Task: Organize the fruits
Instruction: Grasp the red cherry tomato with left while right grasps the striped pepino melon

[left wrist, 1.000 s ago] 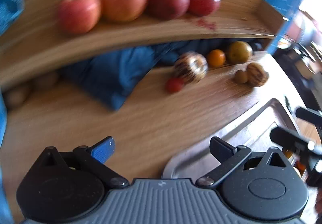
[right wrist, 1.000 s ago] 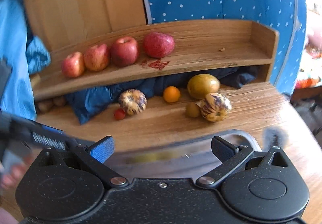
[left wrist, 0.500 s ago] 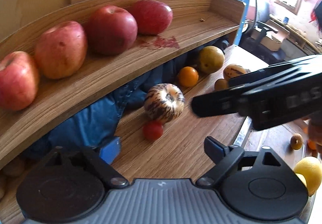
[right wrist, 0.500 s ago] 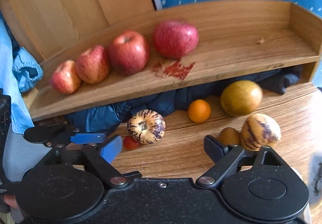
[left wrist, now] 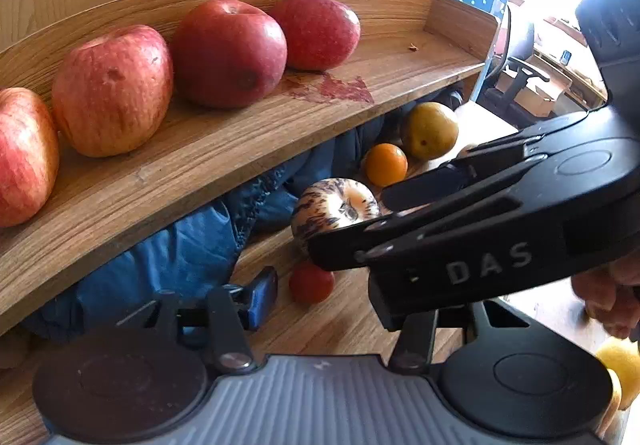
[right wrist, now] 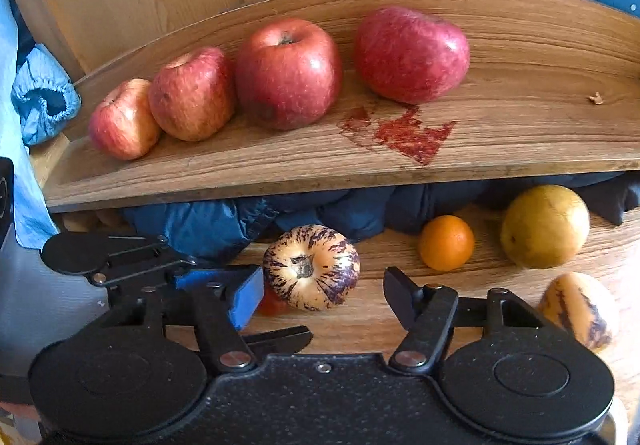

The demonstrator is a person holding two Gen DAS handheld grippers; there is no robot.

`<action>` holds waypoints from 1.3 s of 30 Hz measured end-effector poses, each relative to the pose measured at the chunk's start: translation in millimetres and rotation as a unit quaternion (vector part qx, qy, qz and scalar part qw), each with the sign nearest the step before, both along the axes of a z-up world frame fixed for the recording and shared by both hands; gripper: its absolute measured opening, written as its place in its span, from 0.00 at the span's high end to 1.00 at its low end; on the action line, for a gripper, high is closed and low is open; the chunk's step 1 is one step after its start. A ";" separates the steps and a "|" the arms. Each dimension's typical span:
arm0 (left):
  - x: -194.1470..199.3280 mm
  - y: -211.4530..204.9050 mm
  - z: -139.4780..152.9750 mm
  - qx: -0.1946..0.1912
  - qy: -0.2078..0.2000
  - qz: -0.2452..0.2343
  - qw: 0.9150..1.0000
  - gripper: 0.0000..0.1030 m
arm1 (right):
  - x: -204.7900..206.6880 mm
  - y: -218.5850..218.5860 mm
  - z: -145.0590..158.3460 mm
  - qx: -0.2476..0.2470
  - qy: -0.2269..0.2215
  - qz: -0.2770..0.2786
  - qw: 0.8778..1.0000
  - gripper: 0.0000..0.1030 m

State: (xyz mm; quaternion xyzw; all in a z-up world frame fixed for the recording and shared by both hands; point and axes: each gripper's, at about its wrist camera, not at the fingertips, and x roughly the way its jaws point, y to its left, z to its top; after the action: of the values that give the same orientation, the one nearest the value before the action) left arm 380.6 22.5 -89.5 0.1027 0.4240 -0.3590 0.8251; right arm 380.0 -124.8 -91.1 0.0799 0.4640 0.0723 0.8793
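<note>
Red apples, four, line the wooden shelf; one orange below.

Right claw (perhaps open) crosses striped fruit.

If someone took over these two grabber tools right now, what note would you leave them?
Left gripper: open, empty, near the small red fruit.
Right gripper: open, empty, fingers either side of the striped fruit, not closed.
Done: four apples lined up on the shelf.
Left: striped fruit, orange, yellow-green fruit and second striped fruit remain on the table below.
</note>
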 end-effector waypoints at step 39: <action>-66.5 -1.6 36.3 -0.008 0.013 0.004 1.000 0.76 | -135.8 -41.2 36.3 0.025 -0.033 -0.106 0.993 0.47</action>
State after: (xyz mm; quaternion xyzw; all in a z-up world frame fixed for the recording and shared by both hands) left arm 314.1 20.9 -53.2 0.0896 0.4320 -0.3609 0.8217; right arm 244.2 -166.0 -54.8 0.1486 0.4219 -0.0073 0.8944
